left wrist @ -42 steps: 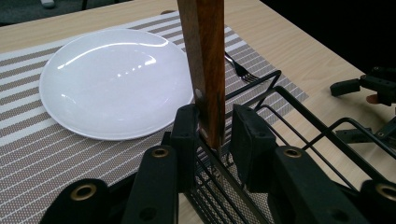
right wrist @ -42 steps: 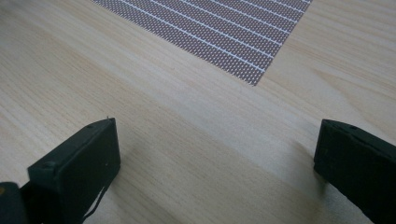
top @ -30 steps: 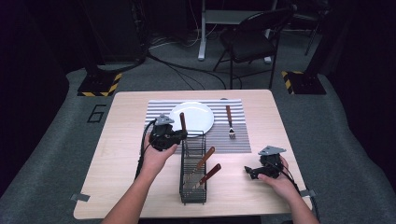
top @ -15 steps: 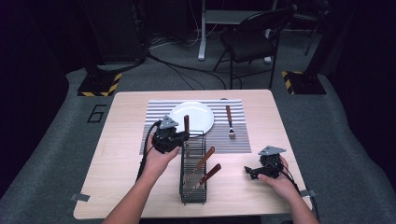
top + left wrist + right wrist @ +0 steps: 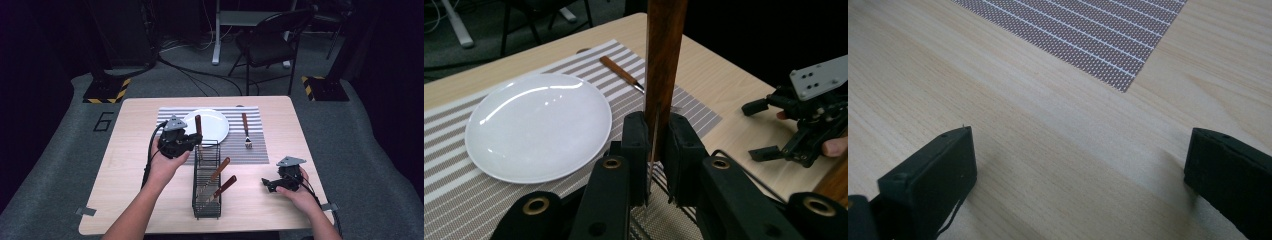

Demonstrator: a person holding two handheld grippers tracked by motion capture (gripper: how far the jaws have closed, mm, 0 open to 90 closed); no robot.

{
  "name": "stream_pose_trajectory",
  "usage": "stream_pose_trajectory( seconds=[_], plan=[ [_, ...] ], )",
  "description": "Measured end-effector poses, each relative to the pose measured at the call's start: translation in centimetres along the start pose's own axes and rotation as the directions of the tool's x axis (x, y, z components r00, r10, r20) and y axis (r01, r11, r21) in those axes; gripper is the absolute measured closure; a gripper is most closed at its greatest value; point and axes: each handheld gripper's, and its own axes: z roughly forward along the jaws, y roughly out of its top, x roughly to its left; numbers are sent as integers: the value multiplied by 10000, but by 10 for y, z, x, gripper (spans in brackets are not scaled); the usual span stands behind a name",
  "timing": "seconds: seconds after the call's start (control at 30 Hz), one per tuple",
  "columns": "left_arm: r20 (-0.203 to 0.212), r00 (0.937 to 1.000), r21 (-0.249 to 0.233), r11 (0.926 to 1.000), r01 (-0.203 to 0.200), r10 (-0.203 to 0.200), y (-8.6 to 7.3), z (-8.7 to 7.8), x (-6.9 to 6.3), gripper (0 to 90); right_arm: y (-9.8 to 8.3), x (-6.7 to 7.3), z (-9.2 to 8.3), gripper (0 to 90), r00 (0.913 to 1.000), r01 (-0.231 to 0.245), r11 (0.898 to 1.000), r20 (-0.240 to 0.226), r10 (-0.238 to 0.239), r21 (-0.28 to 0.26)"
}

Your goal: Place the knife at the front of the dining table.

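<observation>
The left gripper (image 5: 192, 141) pinches a wooden-handled knife (image 5: 664, 60) by its blade, holding it upright above the far end of the wire rack (image 5: 207, 202), beside the white plate (image 5: 215, 127) on the striped placemat (image 5: 250, 150). Near the table's (image 5: 125, 165) right edge, the right gripper (image 5: 272, 184) rests low with its jaws spread wide, nothing between them

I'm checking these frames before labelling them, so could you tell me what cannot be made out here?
- Working end of the wooden-handled utensil in the left gripper: hidden between the pads in the left gripper view, too small in the high view.
- Lower ends of two utensils in the wire rack: high view, too small to tell apart.
- Right gripper: its gripper view cuts off both open jaws.
</observation>
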Motion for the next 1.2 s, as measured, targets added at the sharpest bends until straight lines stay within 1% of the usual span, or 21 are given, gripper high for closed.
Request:
stream_pose_trajectory(
  seconds=[0.1,0.27,0.33,0.43,0.47,0.5,0.57,0.63,0.67,0.7,0.73,0.77,0.8,0.93,1.07,1.2],
  plan=[
    [-2,9999,-108,9998,-150,150,10,-8,-2,805,0,0,0,0,10000,10,10000,2,-10,-2],
    [42,9998,-205,9996,-168,169,26,-19,-4,805,0,0,0,0,10000,4,10000,0,-4,-7],
    [28,9996,-270,9993,-269,270,31,-23,-4,805,0,0,0,0,10000,2,10000,-1,-2,-3],
    [62,9996,-327,9991,-276,278,37,-29,-2,805,0,0,0,0,10000,-1,10000,1,1,-3],
    [76,9998,-376,9991,-187,190,39,-31,-2,805,0,0,0,0,10000,0,10000,-3,0,-1],
    [91,9998,-378,9991,-190,194,40,-33,-1,805,0,0,0,0,10000,9,10000,5,-9,-8],
    [-24,9996,-391,9988,-294,294,44,-37,1,805,0,0,0,0,10000,-5,10000,0,5,-5],
    [-107,9995,-430,9986,-316,312,48,-42,3,805,0,0,0,0,10000,0,10000,-1,0,-6],
    [-114,9997,-511,9985,-219,213,49,-45,3,805,0,0,0,0,10000,13,10000,3,-13,-3],
    [-133,9997,-551,9983,-202,195,50,-46,4,805,0,0,0,0,10000,7,10000,-1,-7,-3],
    [-182,9995,-553,9981,-256,246,52,-49,6,805,0,0,0,0,10000,13,10000,3,-13,-5],
    [-218,9996,-588,9981,-201,188,54,-51,8,805,0,0,0,0,10000,15,10000,3,-15,-7],
    [-297,9993,-618,9978,-246,228,55,-53,10,805,0,0,0,0,10000,13,10000,2,-13,-5],
    [-484,9988,-674,9977,-108,75,58,-58,19,805,0,0,0,0,10000,13,10000,3,-13,-5],
    [-797,9968,-621,9981,16,-66,56,-60,31,805,0,0,0,0,10000,7,10000,-2,-7,-2],
    [-1200,9920,-588,9977,326,-395,49,-56,47,805,0,0,0,0,10000,7,10000,-1,-7,-3]
  ],
)
